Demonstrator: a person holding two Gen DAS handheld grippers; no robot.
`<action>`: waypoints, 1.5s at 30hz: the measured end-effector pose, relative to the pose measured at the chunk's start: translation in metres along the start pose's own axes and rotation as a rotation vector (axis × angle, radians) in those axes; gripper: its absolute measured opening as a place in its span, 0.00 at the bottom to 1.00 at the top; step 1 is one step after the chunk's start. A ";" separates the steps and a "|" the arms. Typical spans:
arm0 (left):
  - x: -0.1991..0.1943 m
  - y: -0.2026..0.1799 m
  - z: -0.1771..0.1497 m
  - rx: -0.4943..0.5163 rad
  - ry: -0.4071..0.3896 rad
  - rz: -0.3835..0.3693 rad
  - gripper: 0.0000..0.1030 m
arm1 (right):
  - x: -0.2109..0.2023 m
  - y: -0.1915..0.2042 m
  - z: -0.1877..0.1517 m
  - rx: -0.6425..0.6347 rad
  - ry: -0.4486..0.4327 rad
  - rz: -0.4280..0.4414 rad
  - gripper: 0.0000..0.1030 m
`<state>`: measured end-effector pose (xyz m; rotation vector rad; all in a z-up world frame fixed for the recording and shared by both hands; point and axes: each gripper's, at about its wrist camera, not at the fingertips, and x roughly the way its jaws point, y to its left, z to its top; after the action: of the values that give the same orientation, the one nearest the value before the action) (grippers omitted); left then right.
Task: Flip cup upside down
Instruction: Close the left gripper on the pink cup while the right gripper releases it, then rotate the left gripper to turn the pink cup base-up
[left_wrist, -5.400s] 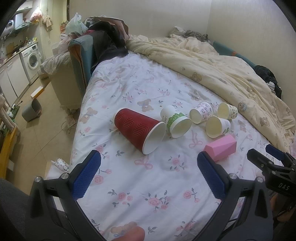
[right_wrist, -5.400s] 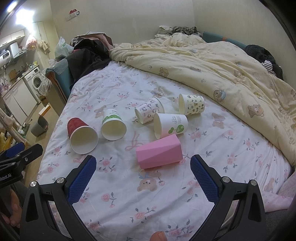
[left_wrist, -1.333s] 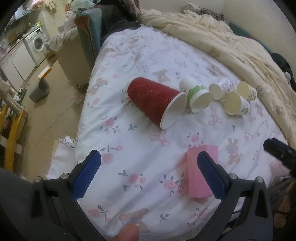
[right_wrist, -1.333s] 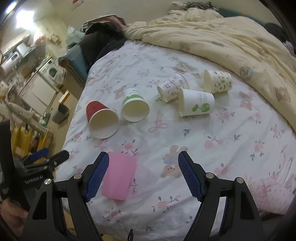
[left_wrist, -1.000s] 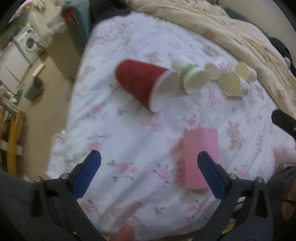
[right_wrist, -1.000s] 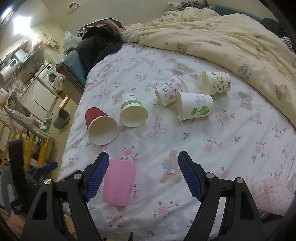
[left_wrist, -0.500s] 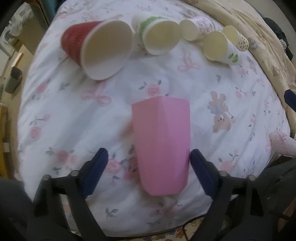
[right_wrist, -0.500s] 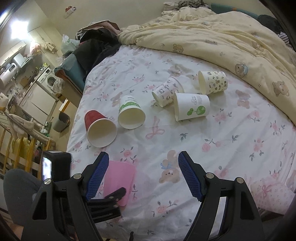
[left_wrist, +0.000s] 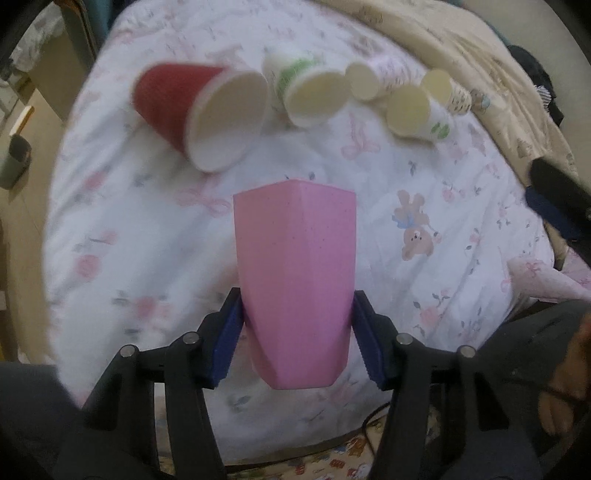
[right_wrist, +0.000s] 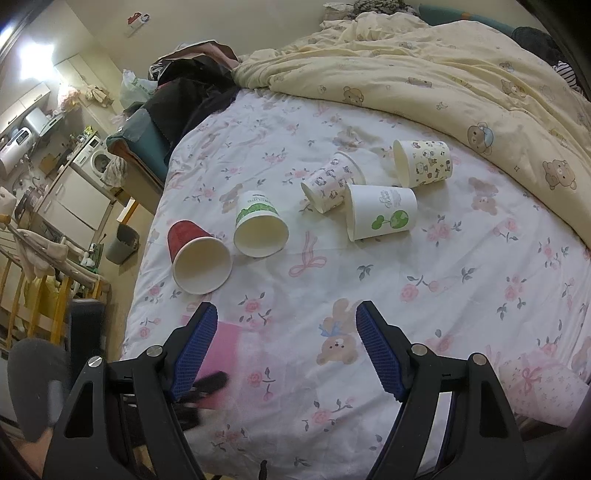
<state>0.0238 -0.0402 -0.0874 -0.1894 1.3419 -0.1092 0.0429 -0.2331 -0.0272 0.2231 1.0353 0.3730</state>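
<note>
A pink faceted cup (left_wrist: 295, 273) lies on its side on the floral bedsheet near the bed's front edge. My left gripper (left_wrist: 297, 336) is shut on the pink cup, its blue pads (left_wrist: 227, 343) pressing both sides near the end closest to me. In the right wrist view only a strip of the pink cup (right_wrist: 225, 347) shows, behind my right gripper's left finger. My right gripper (right_wrist: 286, 347) is open and empty above the sheet, to the right of the pink cup.
A red cup (left_wrist: 199, 110) (right_wrist: 195, 254), a green-banded white cup (right_wrist: 260, 229) and three smaller paper cups (right_wrist: 382, 216) lie on their sides further up the bed. A cream quilt (right_wrist: 443, 74) covers the right side. The floor drops off left.
My left gripper has moved in from the left onto the pink cup and shut on it. The right gripper has let the cup go and stays open beside it.
</note>
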 end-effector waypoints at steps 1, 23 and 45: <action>-0.009 0.004 0.000 0.007 -0.016 -0.002 0.52 | 0.000 0.000 0.000 0.000 0.002 0.001 0.78; -0.037 0.007 -0.012 0.121 -0.069 -0.125 0.52 | 0.031 0.015 -0.008 0.027 0.103 0.165 0.78; -0.054 -0.002 -0.016 0.160 -0.132 -0.131 0.51 | 0.068 0.007 -0.021 0.097 0.279 0.177 0.78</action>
<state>-0.0037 -0.0333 -0.0391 -0.1468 1.1827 -0.3080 0.0545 -0.1995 -0.0890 0.3583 1.3148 0.5256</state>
